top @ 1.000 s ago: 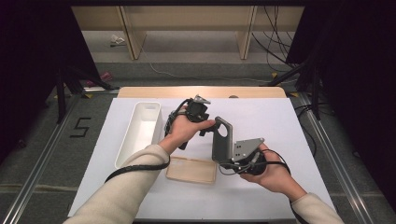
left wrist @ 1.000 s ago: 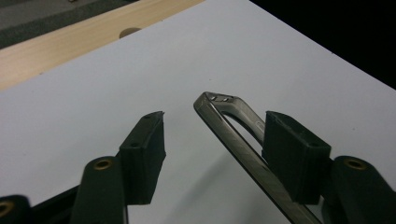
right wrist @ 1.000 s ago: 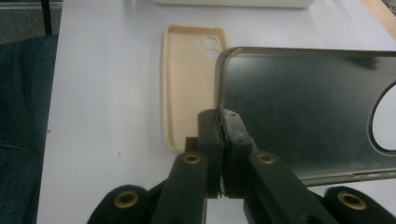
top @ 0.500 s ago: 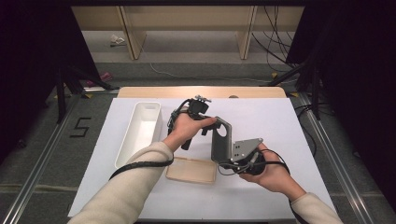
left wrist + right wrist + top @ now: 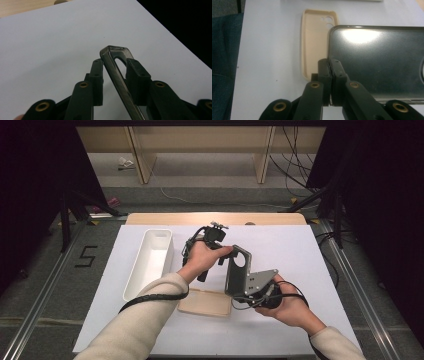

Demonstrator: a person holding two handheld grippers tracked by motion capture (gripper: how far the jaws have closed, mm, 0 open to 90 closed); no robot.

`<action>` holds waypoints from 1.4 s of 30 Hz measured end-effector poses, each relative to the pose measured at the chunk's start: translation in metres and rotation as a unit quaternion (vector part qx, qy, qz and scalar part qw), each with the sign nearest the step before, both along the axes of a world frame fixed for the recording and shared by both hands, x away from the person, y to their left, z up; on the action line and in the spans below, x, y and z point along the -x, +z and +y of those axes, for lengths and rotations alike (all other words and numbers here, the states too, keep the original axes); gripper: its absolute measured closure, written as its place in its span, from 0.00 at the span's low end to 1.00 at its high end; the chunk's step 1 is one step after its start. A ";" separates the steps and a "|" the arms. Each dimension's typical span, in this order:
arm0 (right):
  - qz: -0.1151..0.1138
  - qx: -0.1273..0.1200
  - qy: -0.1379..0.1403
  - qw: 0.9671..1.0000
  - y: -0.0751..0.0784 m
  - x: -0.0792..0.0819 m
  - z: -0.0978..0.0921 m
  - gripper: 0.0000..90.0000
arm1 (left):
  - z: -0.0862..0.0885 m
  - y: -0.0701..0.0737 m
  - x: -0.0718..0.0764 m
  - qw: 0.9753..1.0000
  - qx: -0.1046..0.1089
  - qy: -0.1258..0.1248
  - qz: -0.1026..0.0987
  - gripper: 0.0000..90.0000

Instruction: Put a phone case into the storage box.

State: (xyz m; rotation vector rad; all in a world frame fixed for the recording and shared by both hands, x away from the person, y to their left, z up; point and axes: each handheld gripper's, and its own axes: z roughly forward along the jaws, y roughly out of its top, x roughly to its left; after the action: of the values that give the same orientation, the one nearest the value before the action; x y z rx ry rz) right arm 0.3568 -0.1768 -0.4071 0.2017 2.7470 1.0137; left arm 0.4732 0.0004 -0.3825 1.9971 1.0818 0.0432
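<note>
Handover of a dark phone case (image 5: 238,270) looks to be the step in hand, judged from how both tools meet on it above the white table (image 5: 300,250).

High view: the case is held on edge in the air over the middle of the table, between the left gripper (image 5: 227,254) at its far end and the right gripper (image 5: 239,287) at its near end. A beige phone case (image 5: 205,302) lies flat on the table just under the hands, and a long white tray (image 5: 150,262) stands to the left, apart from both. On the floor left of the table a painted "5" can be read; no other writing shows.

Left gripper view: the jaws stand narrowly apart with the thin wall of the dark case, near its camera cut-out, between them. One pad (image 5: 136,75) seems to touch; whether the other presses cannot be told, so the grip is uncertain.

Right gripper view: the jaws are pinched together on the edge of the dark case (image 5: 374,60), gripping it firmly. The beige case (image 5: 315,37) lies open side up on the table beyond, camera holes at the far end. No brand or label is legible on either case.

The next move probably calls for one tool to clamp securely before the other lets go, or the case could drop.
</note>
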 end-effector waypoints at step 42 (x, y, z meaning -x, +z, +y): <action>-0.014 -0.123 -0.160 0.979 0.000 -0.014 -0.022 0.19 | 0.041 0.026 0.032 0.987 0.028 0.005 -0.155 0.91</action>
State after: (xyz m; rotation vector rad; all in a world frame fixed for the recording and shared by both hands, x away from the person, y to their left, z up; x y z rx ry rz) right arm 0.3711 -0.1988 -0.4071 0.6397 2.4463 1.2440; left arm 0.4415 0.0414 -0.3564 1.8594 0.8814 0.3151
